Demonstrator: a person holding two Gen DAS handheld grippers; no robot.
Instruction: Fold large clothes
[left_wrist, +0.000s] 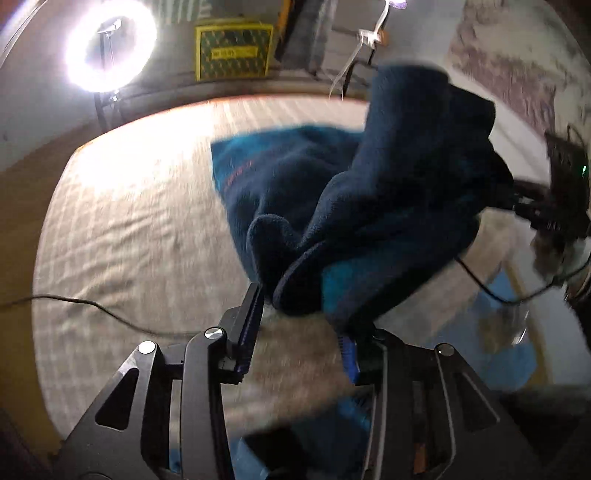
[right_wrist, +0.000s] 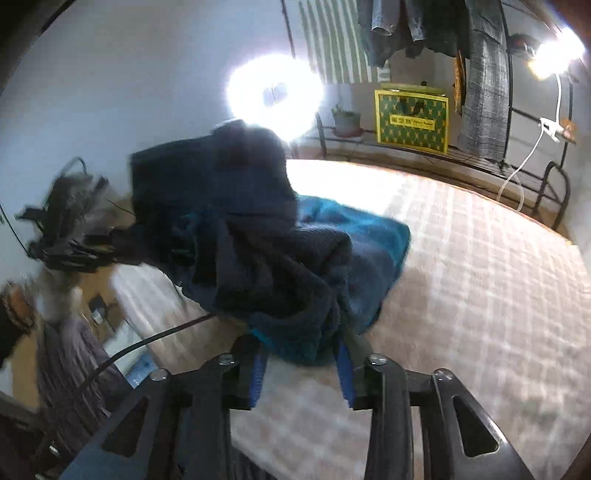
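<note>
The bed (left_wrist: 129, 229) with its pale checked sheet fills most of both views, and a big navy fleece garment (left_wrist: 369, 206) with teal lining is bunched up in a heap on it, partly lifted. The left tongs (left_wrist: 303, 325) sit partly open right at its near edge; fabric drapes on one finger, no real pinch. The right tongs (right_wrist: 301, 365) are the same, partly open with the hem hanging between them. A ring light (right_wrist: 275, 94) and a yellow-green box (right_wrist: 412, 122) are behind.
</note>
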